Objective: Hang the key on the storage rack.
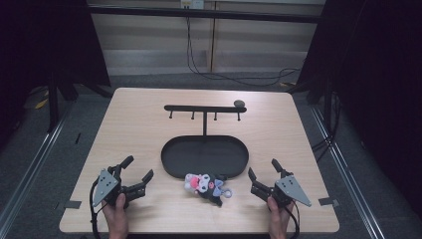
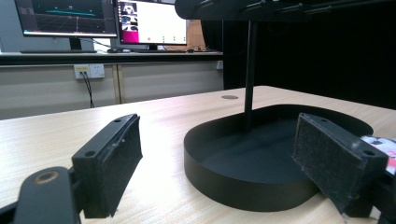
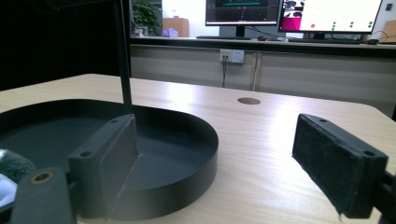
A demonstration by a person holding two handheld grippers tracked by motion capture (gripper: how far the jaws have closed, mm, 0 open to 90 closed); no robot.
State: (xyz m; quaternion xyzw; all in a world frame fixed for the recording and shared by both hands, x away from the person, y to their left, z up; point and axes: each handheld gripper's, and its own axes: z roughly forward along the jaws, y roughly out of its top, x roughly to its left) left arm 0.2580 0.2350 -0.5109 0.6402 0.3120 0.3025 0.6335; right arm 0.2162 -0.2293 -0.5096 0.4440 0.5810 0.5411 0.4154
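Lying on the table (image 1: 134, 124) between both grippers: plush keychain toy (image 1: 208, 186), just in front of the oval tray (image 1: 171, 149), long axis running left-right. Left gripper (image 1: 138, 173) and right gripper (image 1: 262, 172): jaws wide apart, holding nothing. Slightly nearer the right. Tray empty apart from the hook stand (image 1: 204, 110).

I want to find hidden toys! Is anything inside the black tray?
The black tray holds just its own stand's pole. The plush toy lies outside it, on the table. Under the tray is hidden.
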